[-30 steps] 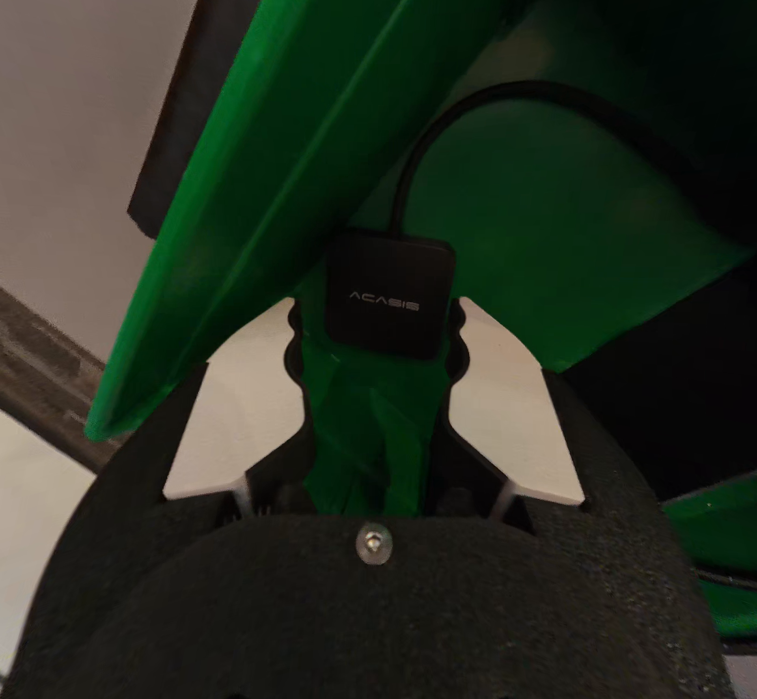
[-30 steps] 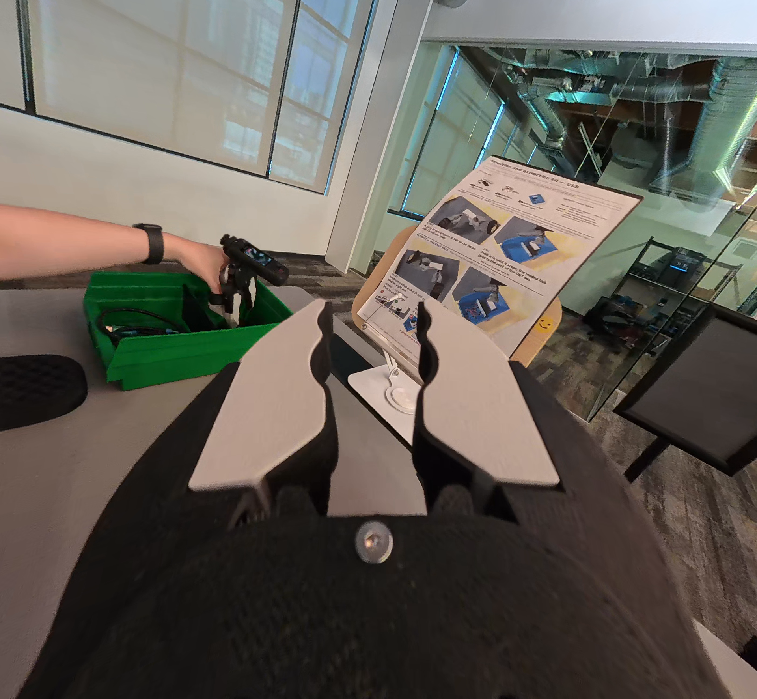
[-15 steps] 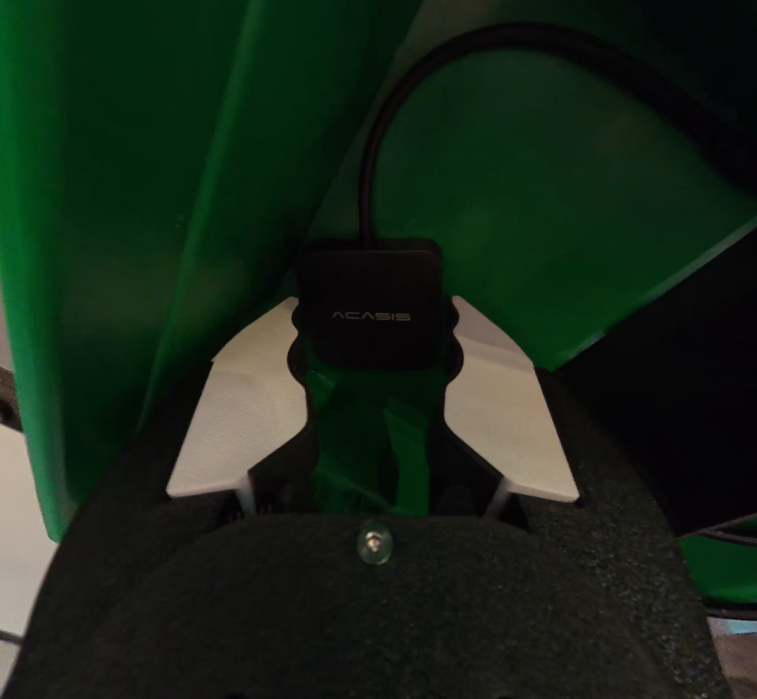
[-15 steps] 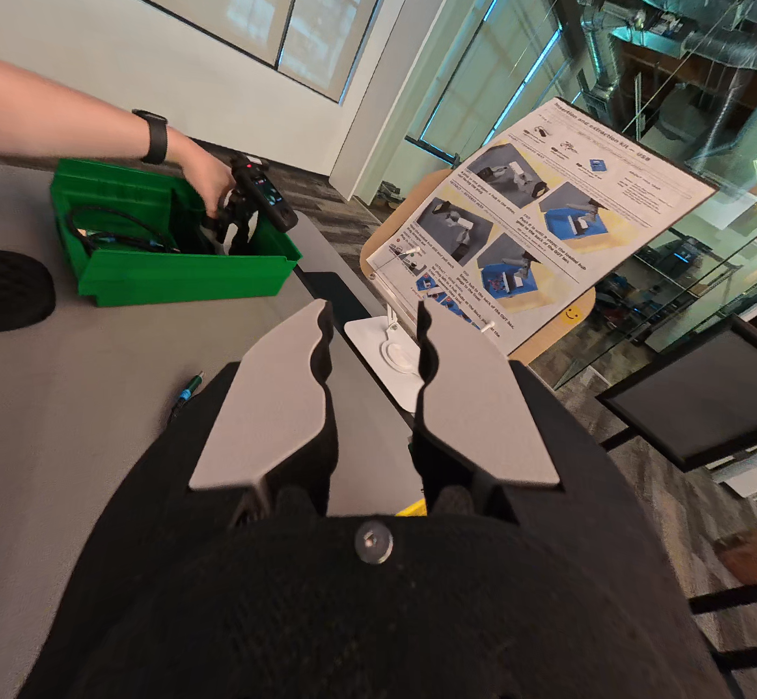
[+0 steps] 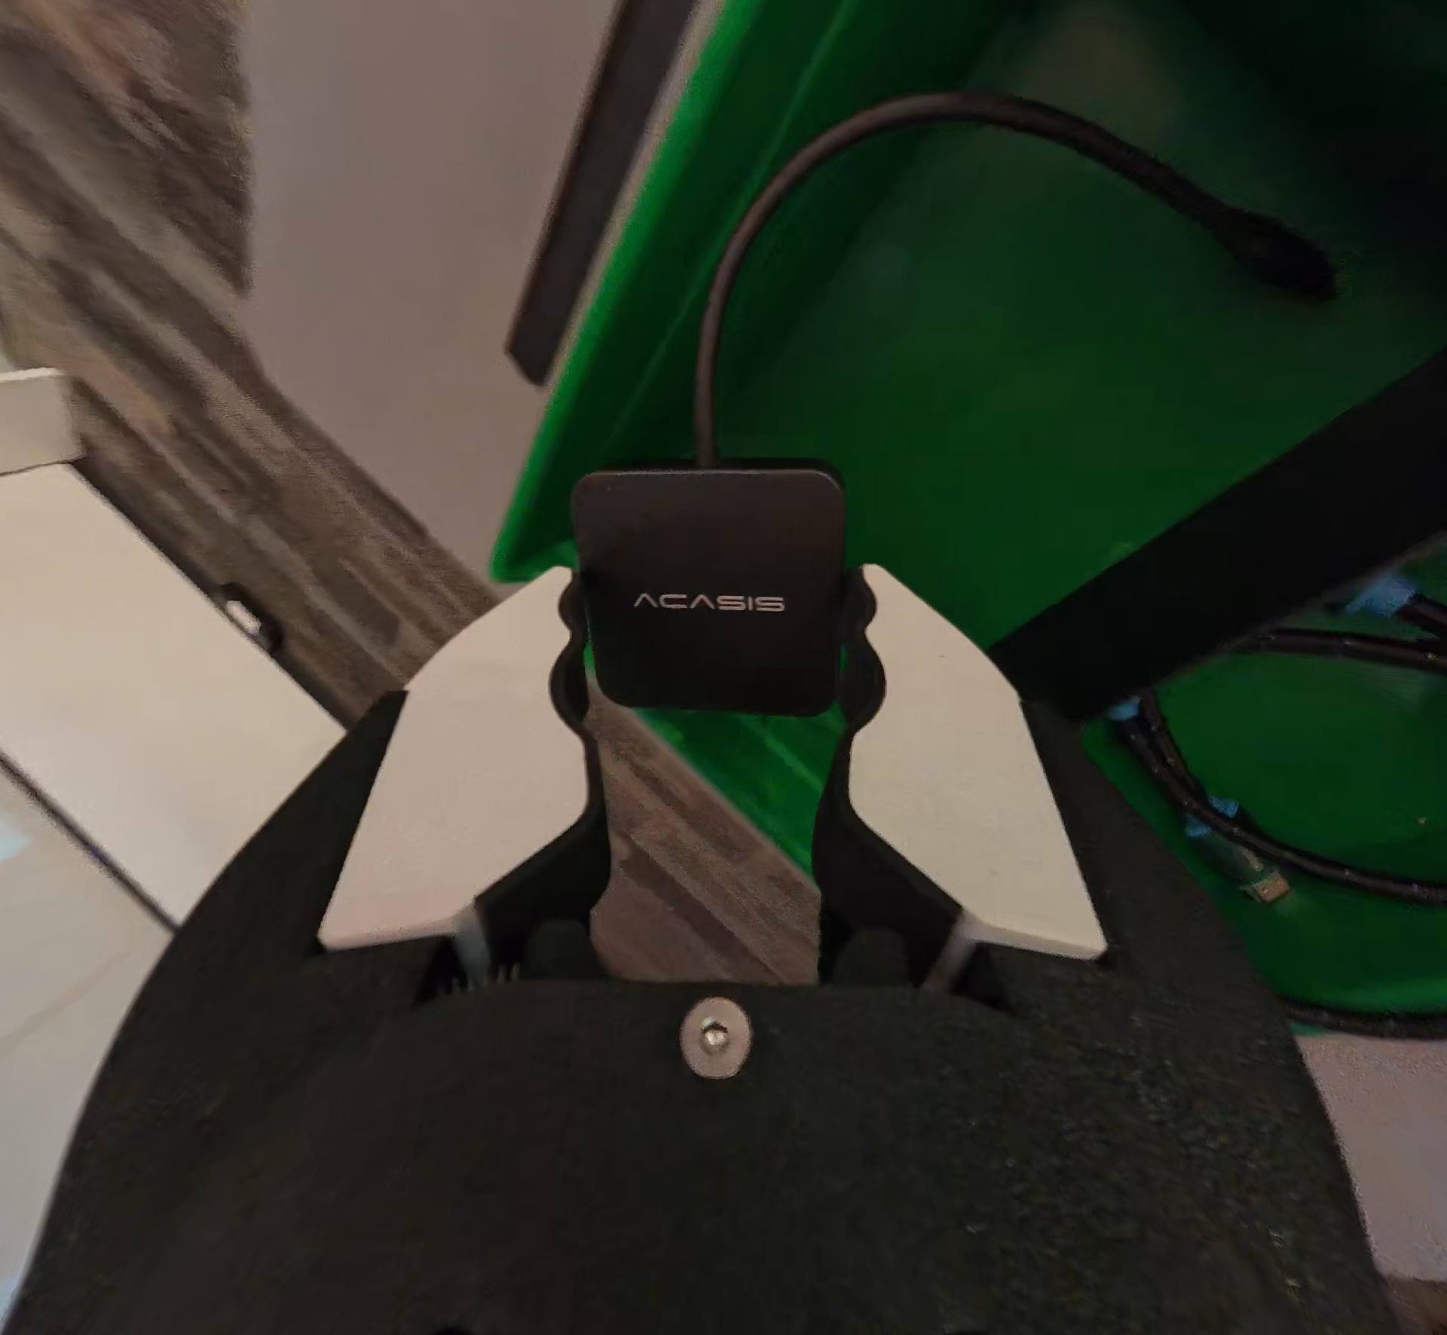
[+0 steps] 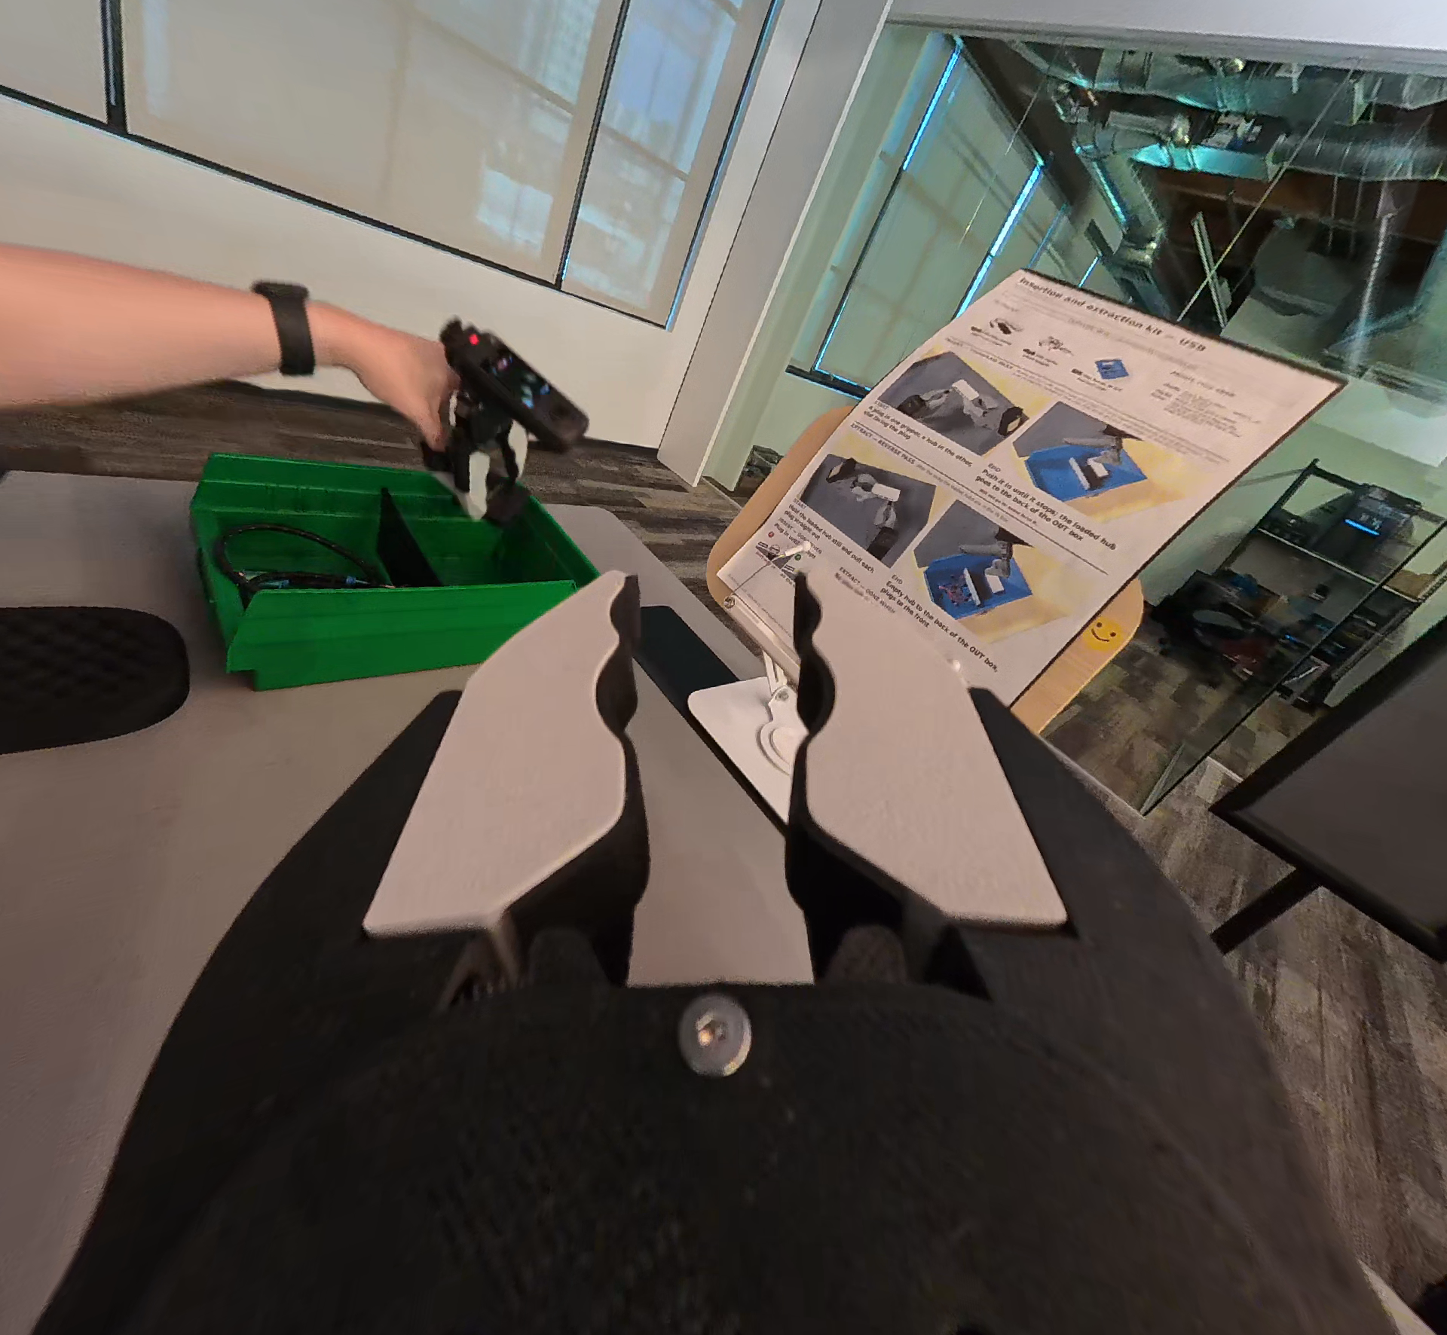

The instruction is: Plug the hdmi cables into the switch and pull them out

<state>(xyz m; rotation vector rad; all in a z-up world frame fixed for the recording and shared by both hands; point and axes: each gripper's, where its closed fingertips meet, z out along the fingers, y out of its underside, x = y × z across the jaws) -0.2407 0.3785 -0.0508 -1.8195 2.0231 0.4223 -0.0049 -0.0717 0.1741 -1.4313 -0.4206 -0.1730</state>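
Left wrist view: my left gripper has its fingers clamped on the side edges of the switch, a small black square box, centre of frame; its thin lead arcs up and right to a dark plug end hanging over the green bin; more HDMI cables lie coiled in the bin's other compartment, lower right, behind a black divider.

Right wrist view: right gripper empty, fingers apart with a clear gap, over the grey table; the left gripper sits above the bin, upper left; instruction board at right.

Step, as I read it: lifting the switch clear. My advice to self: hold the squeeze even so the box does not pivot; raise until the trailing plug clears the bin wall; set it on open table with ports facing the right gripper; then send the right one for a cable.
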